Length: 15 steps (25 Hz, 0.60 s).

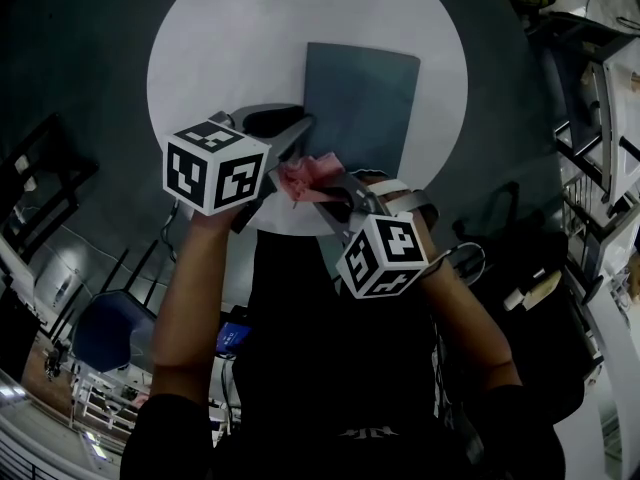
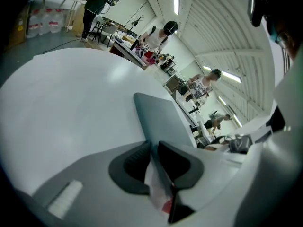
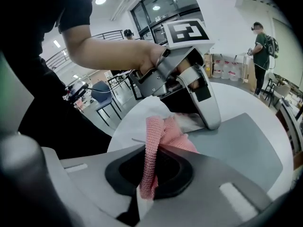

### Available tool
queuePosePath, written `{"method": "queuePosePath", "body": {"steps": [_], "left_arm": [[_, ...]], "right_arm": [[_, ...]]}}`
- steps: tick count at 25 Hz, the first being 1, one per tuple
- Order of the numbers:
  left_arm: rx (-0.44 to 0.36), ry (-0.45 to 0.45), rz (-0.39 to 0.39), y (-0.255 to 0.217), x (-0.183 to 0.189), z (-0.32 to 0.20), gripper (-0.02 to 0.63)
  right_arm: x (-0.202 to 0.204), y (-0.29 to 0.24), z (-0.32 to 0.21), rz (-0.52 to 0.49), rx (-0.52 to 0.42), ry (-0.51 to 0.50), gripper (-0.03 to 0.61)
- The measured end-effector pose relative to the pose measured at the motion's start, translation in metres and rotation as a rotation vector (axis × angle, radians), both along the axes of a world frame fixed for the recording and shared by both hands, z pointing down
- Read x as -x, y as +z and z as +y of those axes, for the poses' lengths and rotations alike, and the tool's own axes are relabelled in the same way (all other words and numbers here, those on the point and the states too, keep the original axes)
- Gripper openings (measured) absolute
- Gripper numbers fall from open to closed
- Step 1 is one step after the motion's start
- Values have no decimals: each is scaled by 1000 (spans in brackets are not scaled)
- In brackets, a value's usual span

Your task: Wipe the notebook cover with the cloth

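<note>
Over the round white table's near edge, touching the flat grey-blue notebook's corner, the ribbed pink knit cloth hangs clamped between left gripper and right gripper.

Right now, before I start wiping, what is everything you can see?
table: one, white, round, under the notebook
notebook: one, grey-blue, closed, flat on the table
cloth: one, pink, by the notebook's near corner, stretched between both grippers
chair: one, blue, on the floor, lower left in the head view
bystanders: at least three, at benches beyond the table
left gripper: one, grey, shut on the cloth
right gripper: one, grey, shut on the cloth
</note>
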<state>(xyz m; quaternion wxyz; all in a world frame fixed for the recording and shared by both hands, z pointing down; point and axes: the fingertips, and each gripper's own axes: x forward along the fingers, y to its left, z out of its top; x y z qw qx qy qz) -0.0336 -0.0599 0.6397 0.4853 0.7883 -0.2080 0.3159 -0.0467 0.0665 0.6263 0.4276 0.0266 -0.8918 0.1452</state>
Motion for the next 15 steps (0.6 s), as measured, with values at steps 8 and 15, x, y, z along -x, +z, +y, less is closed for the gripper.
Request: {"method": "queuePosePath", "body": {"steps": [8,15], "left_arm": [[-3,0,-1,0,2,-1,60],[3,1,2,0,2,-1,60]], "right_arm": [[-5,-22,19,-75,89,7,12],[-49,-95,-75,-313,-123,212,12]]}}
